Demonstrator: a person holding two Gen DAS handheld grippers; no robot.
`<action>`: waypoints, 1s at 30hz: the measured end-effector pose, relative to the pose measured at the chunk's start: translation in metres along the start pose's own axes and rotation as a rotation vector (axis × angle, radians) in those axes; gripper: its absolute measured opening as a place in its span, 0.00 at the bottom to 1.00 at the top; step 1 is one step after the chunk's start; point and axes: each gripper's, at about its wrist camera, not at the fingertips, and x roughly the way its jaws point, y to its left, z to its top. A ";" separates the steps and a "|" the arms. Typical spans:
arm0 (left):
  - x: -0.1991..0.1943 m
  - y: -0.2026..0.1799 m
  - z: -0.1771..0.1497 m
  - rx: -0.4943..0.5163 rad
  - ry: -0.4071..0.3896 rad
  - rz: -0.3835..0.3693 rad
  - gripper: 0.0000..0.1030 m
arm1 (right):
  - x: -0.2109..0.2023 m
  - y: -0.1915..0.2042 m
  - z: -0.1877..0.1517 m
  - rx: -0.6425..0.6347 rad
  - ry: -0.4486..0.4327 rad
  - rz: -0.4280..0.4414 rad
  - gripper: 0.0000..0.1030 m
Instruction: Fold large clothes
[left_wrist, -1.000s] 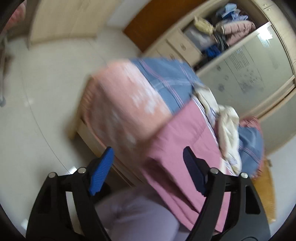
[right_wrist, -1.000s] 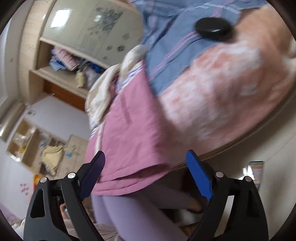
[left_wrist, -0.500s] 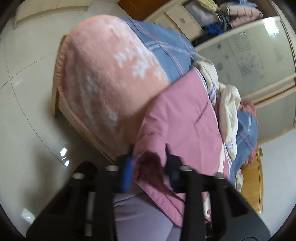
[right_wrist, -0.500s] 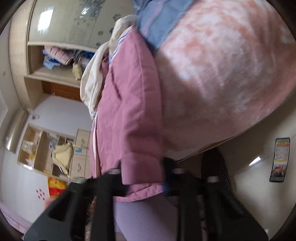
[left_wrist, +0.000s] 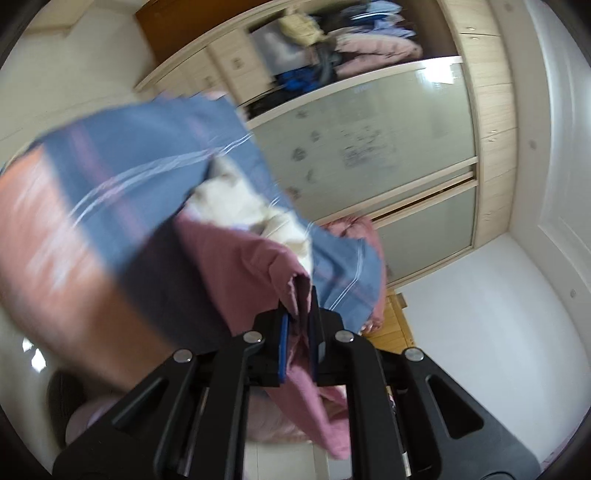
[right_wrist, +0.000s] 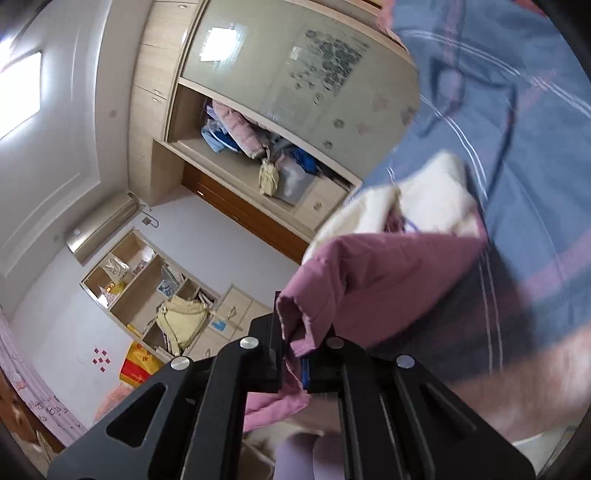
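Left hand-held gripper (left_wrist: 298, 334): clamped on a pink garment (left_wrist: 243, 266) edge.
Right hand-held gripper (right_wrist: 293, 352): pinching another edge.
Garment: lifted over the blue striped bedding (left_wrist: 147, 177), apparently; motion blur.

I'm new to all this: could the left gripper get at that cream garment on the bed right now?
Probably not: the left gripper is shut on the pink garment, which lies between it and the cream garment. It would have to let go first.
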 end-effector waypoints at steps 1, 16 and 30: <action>0.010 -0.011 0.009 0.012 -0.006 -0.001 0.09 | 0.009 0.002 0.017 -0.003 -0.013 -0.002 0.06; 0.226 -0.076 0.143 0.231 -0.078 0.340 0.09 | 0.180 -0.062 0.155 -0.007 -0.086 -0.322 0.06; 0.362 0.083 0.163 0.094 0.073 0.561 0.12 | 0.302 -0.204 0.123 0.046 0.035 -0.635 0.04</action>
